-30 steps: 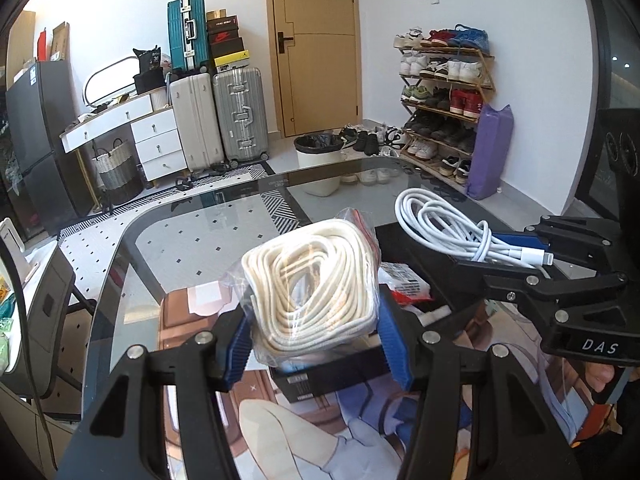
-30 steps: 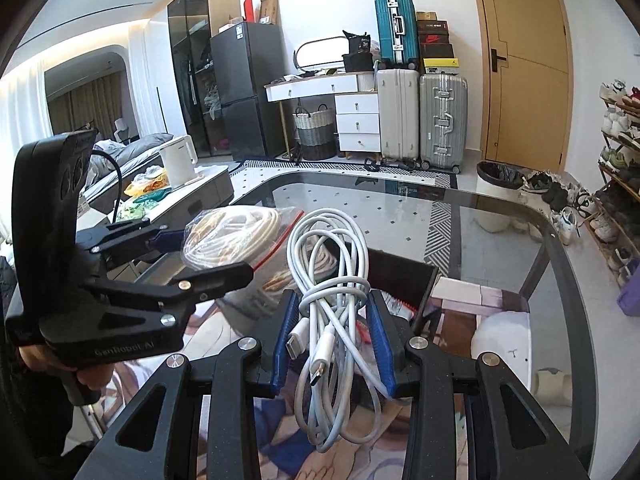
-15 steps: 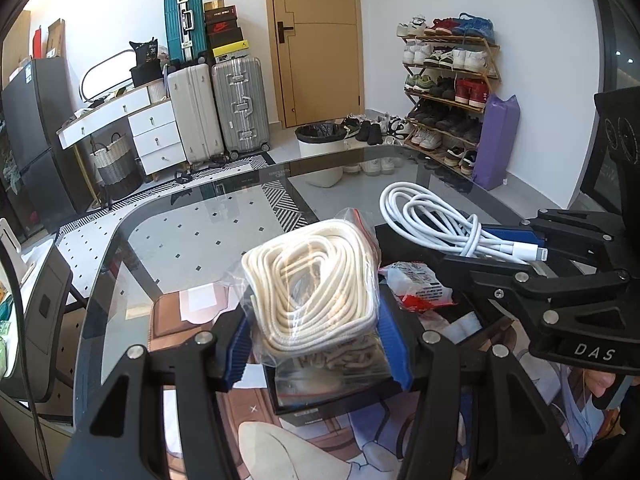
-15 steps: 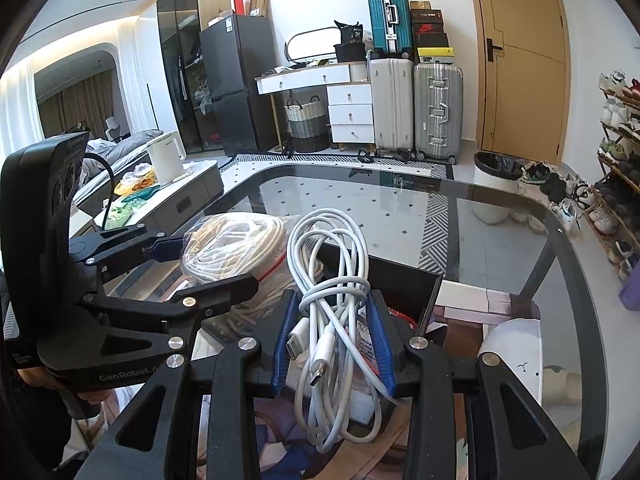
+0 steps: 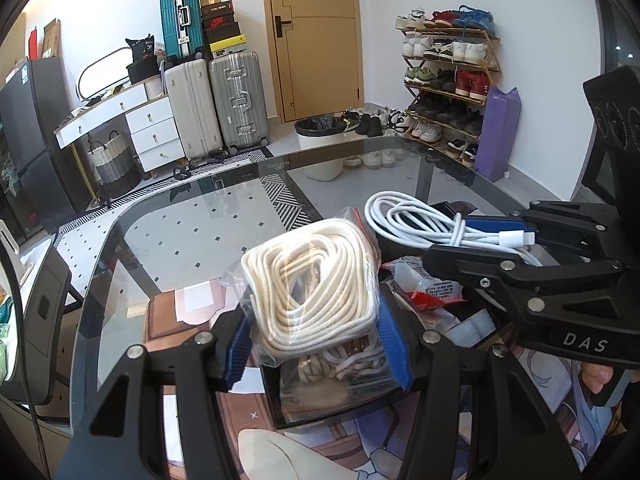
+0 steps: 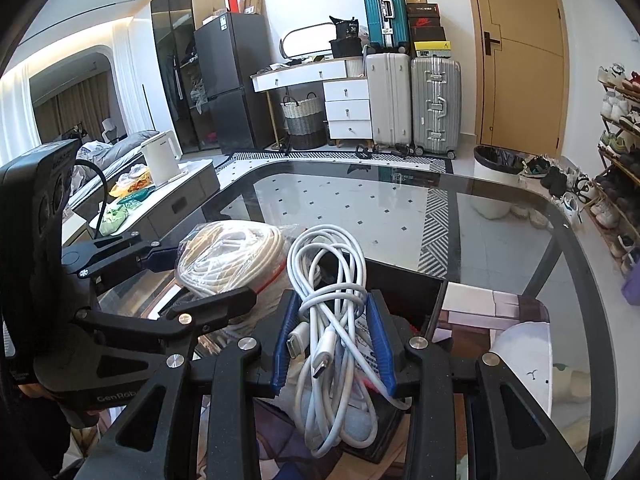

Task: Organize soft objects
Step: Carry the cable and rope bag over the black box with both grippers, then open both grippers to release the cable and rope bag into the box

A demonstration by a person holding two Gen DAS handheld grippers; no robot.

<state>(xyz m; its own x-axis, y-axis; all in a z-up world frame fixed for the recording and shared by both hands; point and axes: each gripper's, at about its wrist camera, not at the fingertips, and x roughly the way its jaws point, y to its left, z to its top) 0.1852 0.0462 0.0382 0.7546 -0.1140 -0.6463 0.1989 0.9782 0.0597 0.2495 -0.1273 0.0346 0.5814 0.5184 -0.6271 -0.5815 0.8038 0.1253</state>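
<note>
Holding packets, the black box point(image 5: 472, 332) sits under both claws: left point(image 5: 316, 340) clamps bagged rope point(image 5: 316, 280), right point(image 6: 332, 340) at 3 o'clock pinches white cable point(image 6: 332, 312); both now lower.

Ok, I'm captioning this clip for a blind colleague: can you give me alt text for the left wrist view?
The left gripper holds a clear bag of coiled cream rope between its blue-padded fingers above an open black box on a glass table. To its right, the right gripper holds a bundled white cable.

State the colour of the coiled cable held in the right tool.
White cable, clearest in the right wrist view.
</note>
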